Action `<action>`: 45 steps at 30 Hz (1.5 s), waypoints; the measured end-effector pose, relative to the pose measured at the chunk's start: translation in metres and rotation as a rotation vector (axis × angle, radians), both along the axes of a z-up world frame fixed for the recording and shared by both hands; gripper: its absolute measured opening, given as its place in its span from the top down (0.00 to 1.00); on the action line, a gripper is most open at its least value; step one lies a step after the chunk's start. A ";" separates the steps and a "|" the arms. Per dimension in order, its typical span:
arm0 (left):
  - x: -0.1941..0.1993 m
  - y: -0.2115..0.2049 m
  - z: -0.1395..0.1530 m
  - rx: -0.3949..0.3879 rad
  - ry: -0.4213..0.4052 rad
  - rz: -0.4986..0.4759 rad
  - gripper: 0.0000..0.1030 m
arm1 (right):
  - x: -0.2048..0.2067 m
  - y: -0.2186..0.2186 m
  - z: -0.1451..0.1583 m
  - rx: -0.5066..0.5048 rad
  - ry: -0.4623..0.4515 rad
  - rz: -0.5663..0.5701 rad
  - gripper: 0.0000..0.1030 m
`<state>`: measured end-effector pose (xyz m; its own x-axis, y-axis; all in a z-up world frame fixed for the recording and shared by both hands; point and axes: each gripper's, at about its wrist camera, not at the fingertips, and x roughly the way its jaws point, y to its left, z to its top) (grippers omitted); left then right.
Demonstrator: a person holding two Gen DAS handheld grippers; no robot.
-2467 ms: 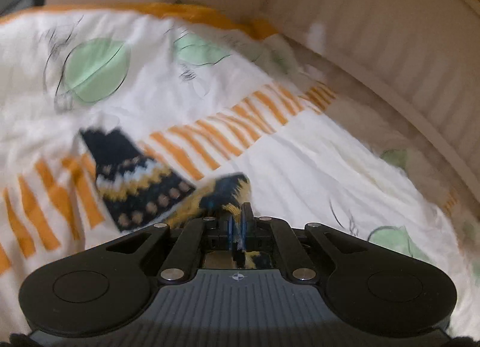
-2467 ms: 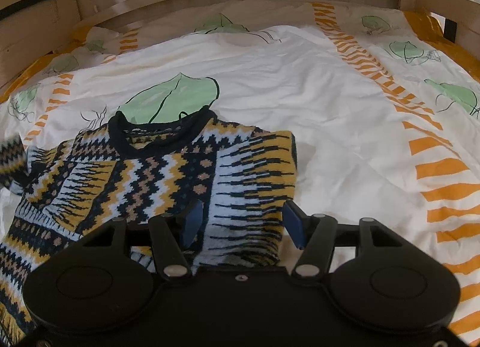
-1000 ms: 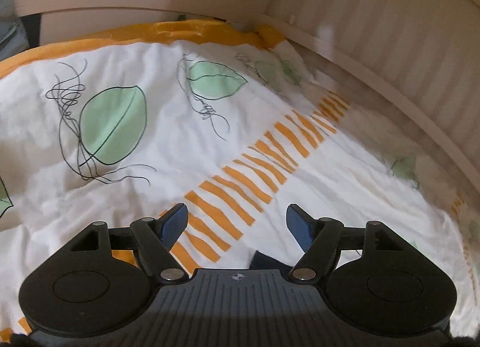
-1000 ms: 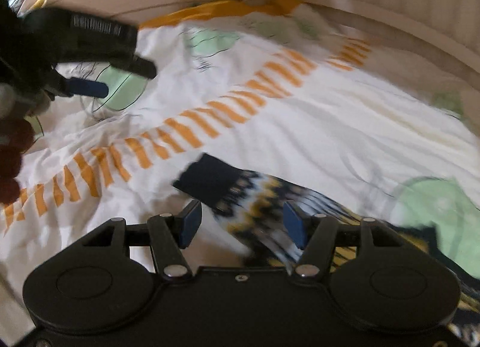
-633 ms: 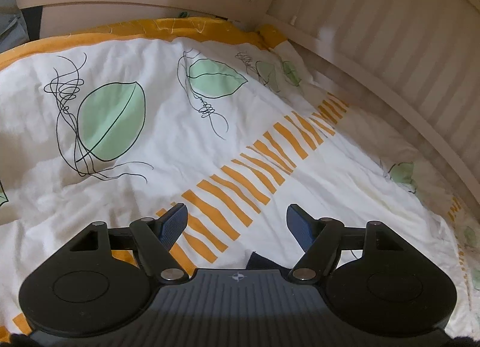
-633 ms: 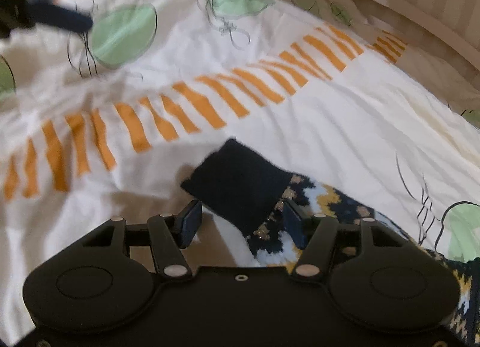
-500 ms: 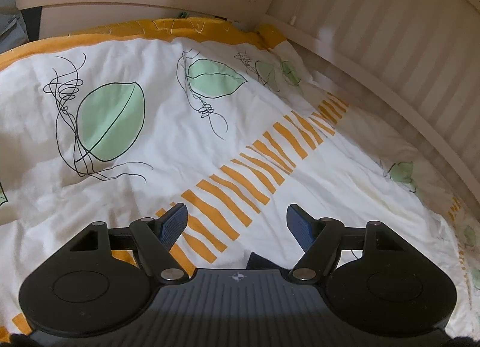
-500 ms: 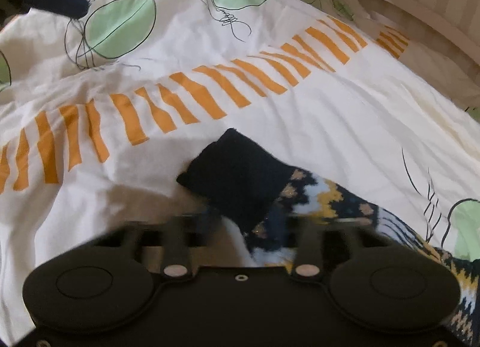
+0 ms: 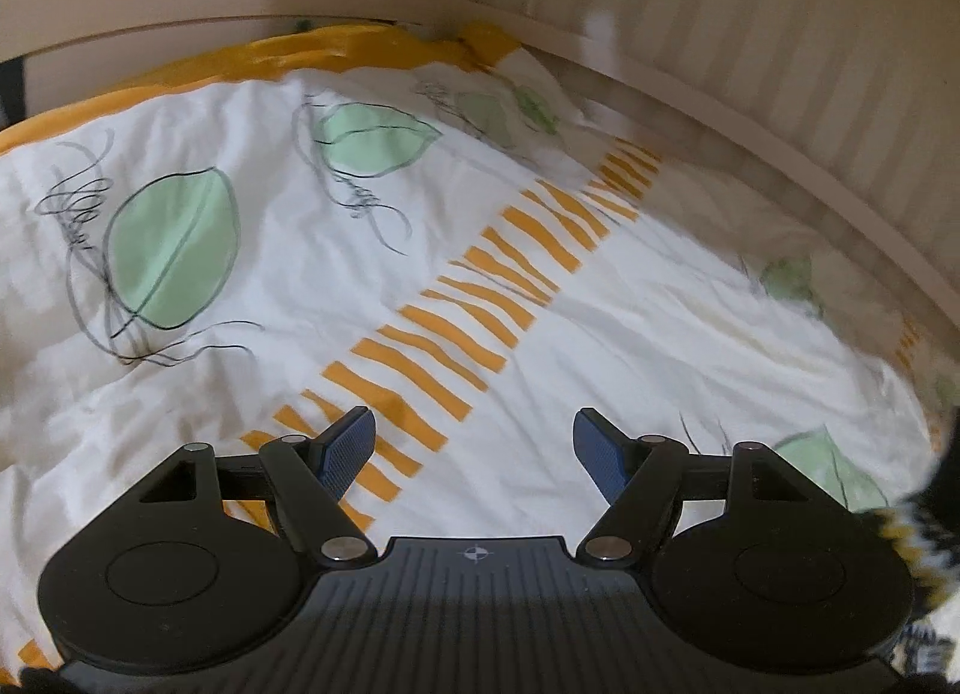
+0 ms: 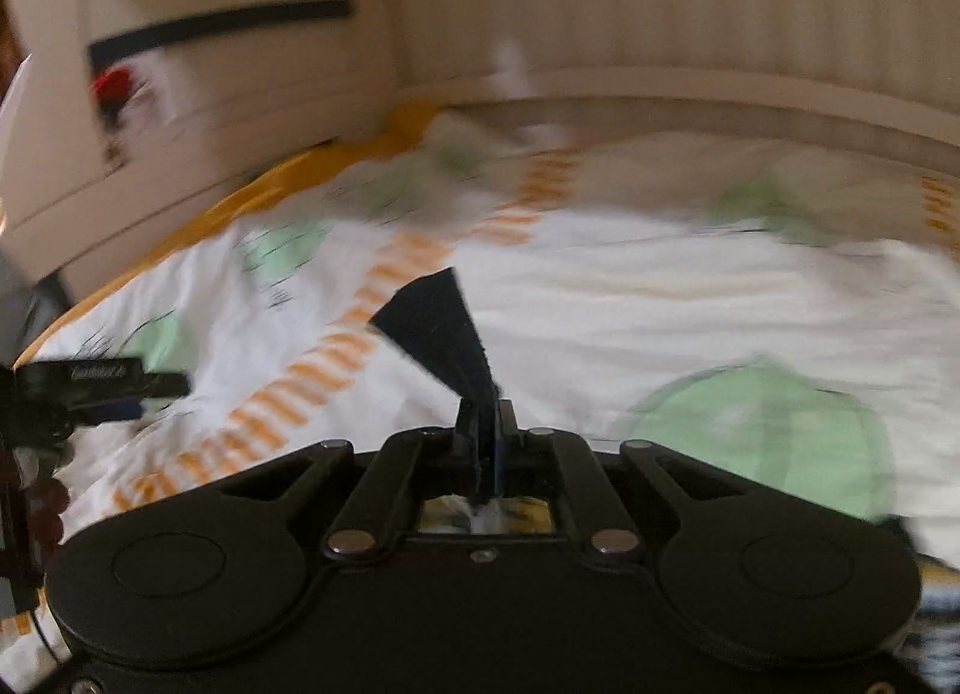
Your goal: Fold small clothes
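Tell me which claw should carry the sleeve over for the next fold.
Right. The right claw is already shut on the sweater's dark cuff. The left claw is open over bare duvet, holding nothing.

Home bedroom, likely child's. Bed with white duvet cover (image 9: 600, 334), printed green leaves, orange stripes, orange edge. Pale wooden bed frame (image 9: 180, 33) boxes mattress in; cream ribbed panelled wall (image 9: 780, 63) right beside it. Dim indoor light.

No readable text is found. Pale lettering is seen on the left gripper (image 10: 135, 394) in the right wrist view, but it is blurred beyond reading.
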<state>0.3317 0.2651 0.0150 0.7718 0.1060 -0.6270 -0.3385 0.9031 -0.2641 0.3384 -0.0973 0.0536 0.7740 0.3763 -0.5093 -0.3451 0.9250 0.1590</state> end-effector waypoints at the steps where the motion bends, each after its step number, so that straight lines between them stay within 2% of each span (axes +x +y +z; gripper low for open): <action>1: 0.001 -0.005 0.000 0.012 0.004 -0.015 0.31 | -0.005 -0.019 0.002 -0.004 0.008 -0.033 0.90; 6: 0.006 -0.030 -0.004 0.061 0.018 -0.103 0.31 | -0.027 -0.084 -0.009 -0.047 0.055 -0.157 0.90; 13: 0.011 -0.071 -0.014 0.131 0.048 -0.258 0.31 | -0.044 -0.139 -0.050 -0.052 0.176 -0.265 0.90; 18: 0.011 -0.096 -0.022 0.180 0.062 -0.335 0.31 | -0.058 -0.175 -0.067 -0.012 0.191 -0.341 0.90; 22: 0.003 -0.109 -0.015 0.172 0.000 -0.380 0.31 | -0.061 -0.194 -0.068 0.097 0.217 -0.375 0.90; 25: 0.001 -0.115 -0.014 0.182 -0.004 -0.392 0.31 | -0.055 -0.187 -0.047 0.134 0.173 -0.345 0.90; 29: 0.003 -0.110 -0.018 0.178 0.028 -0.364 0.31 | -0.032 -0.154 -0.009 0.150 0.108 -0.259 0.89; 33: -0.003 -0.096 -0.009 0.147 -0.011 -0.334 0.31 | -0.004 -0.106 0.036 0.175 0.038 -0.169 0.89; 38: 0.001 -0.076 -0.010 0.117 0.015 -0.267 0.31 | 0.022 -0.038 0.094 0.208 -0.035 -0.051 0.89; 42: 0.003 -0.061 -0.011 0.076 0.026 -0.218 0.31 | 0.025 0.013 0.134 0.225 -0.088 0.045 0.89; 45: 0.002 -0.056 -0.011 0.051 0.026 -0.211 0.31 | 0.022 0.035 0.154 0.227 -0.112 0.082 0.90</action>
<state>0.3340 0.2095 0.0038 0.7638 -0.0236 -0.6450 -0.1471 0.9667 -0.2094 0.3604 -0.0621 0.2071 0.7827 0.5351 -0.3179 -0.4447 0.8382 0.3158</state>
